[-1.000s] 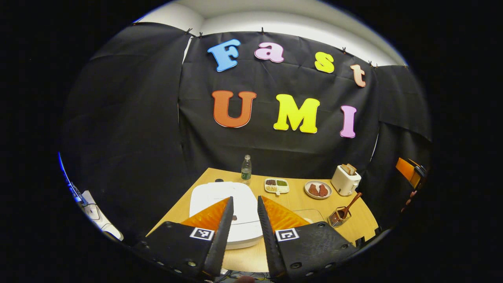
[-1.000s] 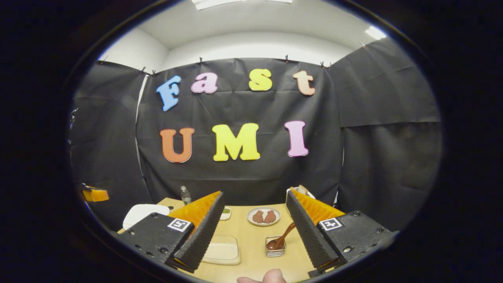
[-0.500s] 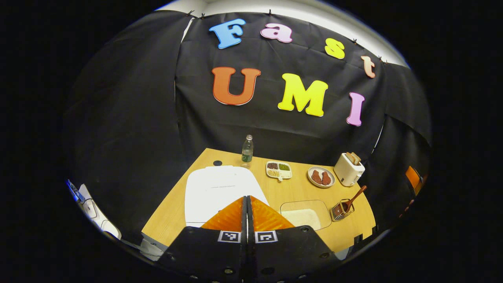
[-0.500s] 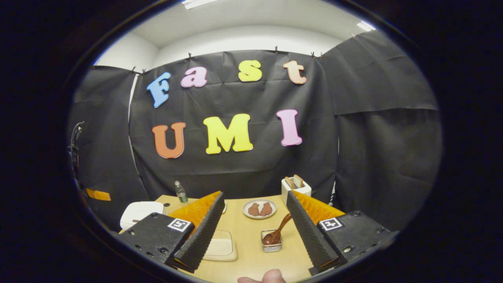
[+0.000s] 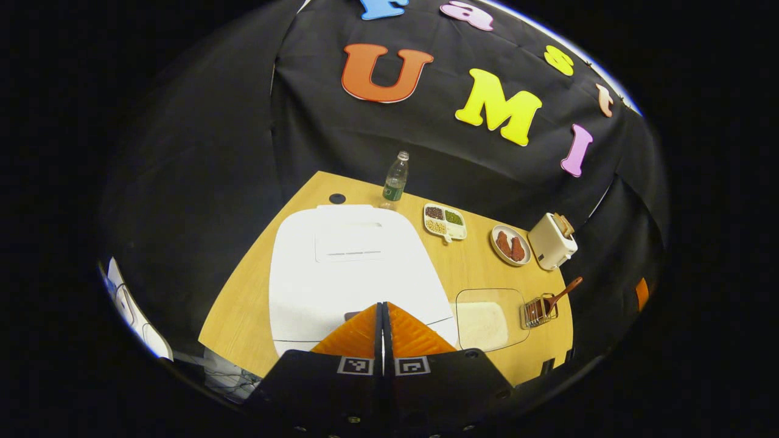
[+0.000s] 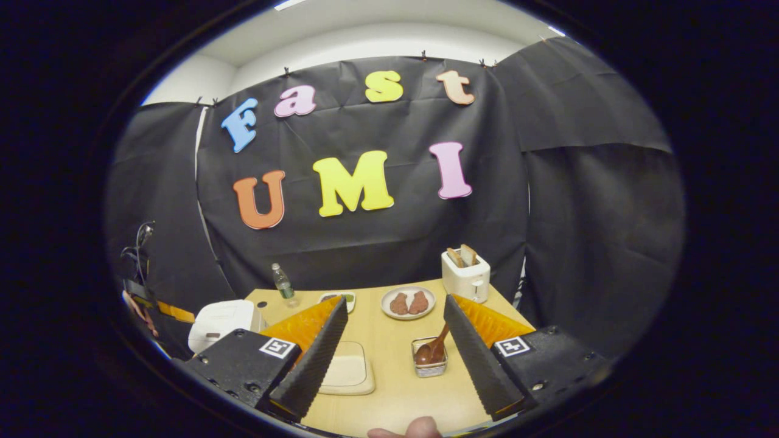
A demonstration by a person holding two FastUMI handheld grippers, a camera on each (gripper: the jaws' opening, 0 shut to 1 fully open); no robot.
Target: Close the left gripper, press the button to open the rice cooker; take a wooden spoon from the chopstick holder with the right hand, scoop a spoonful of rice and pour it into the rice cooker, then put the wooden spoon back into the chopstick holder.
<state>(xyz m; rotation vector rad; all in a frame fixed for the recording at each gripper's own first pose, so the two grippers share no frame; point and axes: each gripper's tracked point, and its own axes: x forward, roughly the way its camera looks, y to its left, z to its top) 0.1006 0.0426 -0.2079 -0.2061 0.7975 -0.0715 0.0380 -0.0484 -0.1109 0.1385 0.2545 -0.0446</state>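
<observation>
The white rice cooker stands on the wooden table with its lid down. My left gripper is shut with nothing in it, hovering above the cooker's front edge, where a small dark button shows just left of its tips. Right of the cooker lies a clear tray of rice, and beyond it a wire chopstick holder holds the wooden spoon. In the right gripper view my right gripper is open above the near table edge, with the holder, spoon and rice tray ahead between its fingers.
A water bottle, a divided dish of beans, a plate with two brown pieces and a toaster with bread line the table's back. A fingertip shows at the bottom of the right gripper view.
The left gripper went from open to shut, then rose and tilted down over the rice cooker. The right gripper stayed open and shifted so more of the table shows.
</observation>
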